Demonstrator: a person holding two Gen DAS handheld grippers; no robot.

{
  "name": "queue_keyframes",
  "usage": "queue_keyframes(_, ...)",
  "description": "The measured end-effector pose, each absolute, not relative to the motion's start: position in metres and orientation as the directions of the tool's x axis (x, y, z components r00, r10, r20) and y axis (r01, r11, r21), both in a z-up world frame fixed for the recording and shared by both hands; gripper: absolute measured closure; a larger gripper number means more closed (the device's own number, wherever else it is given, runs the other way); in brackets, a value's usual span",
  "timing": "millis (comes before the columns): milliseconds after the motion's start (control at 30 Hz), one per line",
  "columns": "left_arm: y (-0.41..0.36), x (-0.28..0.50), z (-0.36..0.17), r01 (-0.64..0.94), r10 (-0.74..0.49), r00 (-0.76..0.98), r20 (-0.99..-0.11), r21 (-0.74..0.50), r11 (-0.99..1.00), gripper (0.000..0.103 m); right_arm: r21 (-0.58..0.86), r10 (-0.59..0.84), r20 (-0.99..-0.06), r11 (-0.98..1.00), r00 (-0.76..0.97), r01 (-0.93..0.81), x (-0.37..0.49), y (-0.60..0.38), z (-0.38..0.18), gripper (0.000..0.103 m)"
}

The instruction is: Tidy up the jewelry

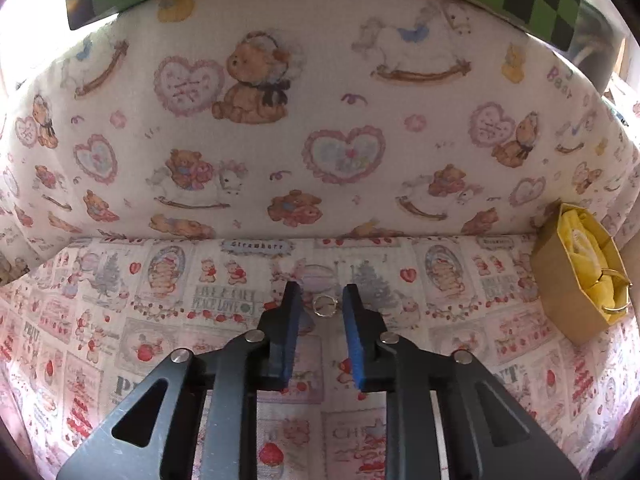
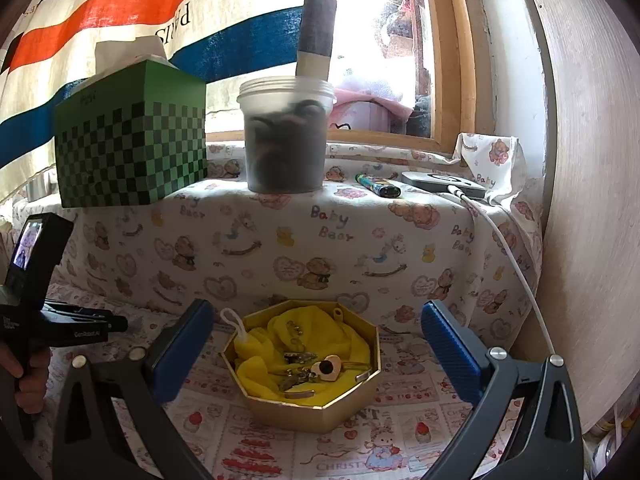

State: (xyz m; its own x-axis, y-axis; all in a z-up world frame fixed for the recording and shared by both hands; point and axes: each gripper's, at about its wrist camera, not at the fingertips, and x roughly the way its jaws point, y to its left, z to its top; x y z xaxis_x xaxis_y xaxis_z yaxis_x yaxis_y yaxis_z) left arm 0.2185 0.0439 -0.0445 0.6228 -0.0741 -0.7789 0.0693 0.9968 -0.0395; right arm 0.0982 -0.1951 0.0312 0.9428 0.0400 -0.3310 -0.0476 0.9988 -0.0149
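Observation:
A small silver ring point(image 1: 325, 305) lies on the patterned cloth, between the tips of my left gripper point(image 1: 321, 299). The jaws stand a little apart on either side of it and do not touch it. A gold octagonal box point(image 2: 320, 408) lined with yellow cloth point(image 2: 276, 364) holds several pieces of jewelry, among them a gold bangle point(image 2: 362, 376) and a heart pendant point(image 2: 328, 368). My right gripper point(image 2: 314, 336) is wide open, with a finger on each side of the box, above it. The box also shows at the right edge of the left wrist view point(image 1: 560, 300).
A cloth-covered ledge rises behind the work area. On it stand a green checkered tissue box point(image 2: 132, 156), a plastic jar point(image 2: 286, 136), a lighter point(image 2: 378, 185) and a grey device with a white cable point(image 2: 444, 184). A wooden panel point(image 2: 592, 200) is on the right.

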Motion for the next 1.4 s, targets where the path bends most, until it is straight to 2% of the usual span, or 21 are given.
queue_keyframes(67, 0.043, 0.219, -0.046, 0.056, -0.063, 0.624, -0.779, -0.036, 0.998, 0.091, -0.018, 0.037, -0.332, 0.999, 0.943, -0.046, 0.099, -0.195, 0.031, 0.0)
queue_keyframes(400, 0.07, 0.201, -0.031, 0.063, -0.098, 0.659, -0.746, -0.075, 0.995, 0.091, -0.002, 0.016, -0.33, 1.0, 0.944, -0.018, 0.099, -0.2, 0.031, 0.0)
queue_keyframes(567, 0.078, 0.176, -0.014, 0.041, -0.09, 0.746, -0.659, -0.088, 0.995, 0.091, -0.017, 0.012, -0.319, 1.0, 0.948, -0.018, 0.096, -0.198, 0.031, 0.0)
queue_keyframes(633, 0.085, 0.167, -0.009, 0.064, -0.149, 0.778, -0.611, -0.159, 0.985, 0.091, -0.021, 0.011, -0.316, 1.0, 0.949, -0.019, 0.096, -0.197, 0.032, 0.0)
queue_keyframes(867, 0.119, 0.144, -0.001, -0.035, -0.104, 0.844, -0.527, -0.246, 0.969, 0.091, -0.032, 0.018, -0.318, 0.999, 0.948, -0.03, 0.096, -0.195, 0.031, 0.0)
queue_keyframes(967, 0.113, 0.133, 0.006, -0.031, -0.062, 0.864, -0.5, -0.176, 0.984, 0.091, -0.042, 0.021, -0.319, 0.998, 0.947, -0.037, 0.095, -0.194, 0.031, 0.0)
queue_keyframes(1067, 0.098, 0.113, 0.016, -0.021, -0.017, 0.903, -0.43, -0.084, 0.996, 0.091, -0.054, 0.039, -0.329, 0.997, 0.944, -0.06, 0.094, -0.191, 0.033, 0.0)
queue_keyframes(1200, 0.083, 0.091, 0.026, -0.095, 0.098, 0.938, -0.334, 0.027, 0.995, 0.091, 0.016, 0.157, -0.347, 0.987, 0.925, -0.162, 0.087, -0.188, 0.042, 0.0)
queue_keyframes(1267, 0.086, 0.086, 0.035, -0.069, 0.07, 0.949, -0.309, 0.014, 0.998, 0.091, 0.067, 0.216, -0.371, 0.976, 0.903, -0.206, 0.085, -0.185, 0.045, 0.0)
queue_keyframes(1333, 0.092, 0.08, 0.043, -0.063, 0.056, 0.954, -0.293, -0.017, 0.998, 0.091, 0.132, 0.298, -0.402, 0.955, 0.866, -0.267, 0.086, -0.182, 0.045, 0.007)
queue_keyframes(1400, 0.087, 0.078, 0.051, -0.054, 0.041, 0.959, -0.281, -0.037, 0.998, 0.091, 0.168, 0.35, -0.442, 0.937, 0.826, -0.307, 0.089, -0.177, 0.042, 0.025)
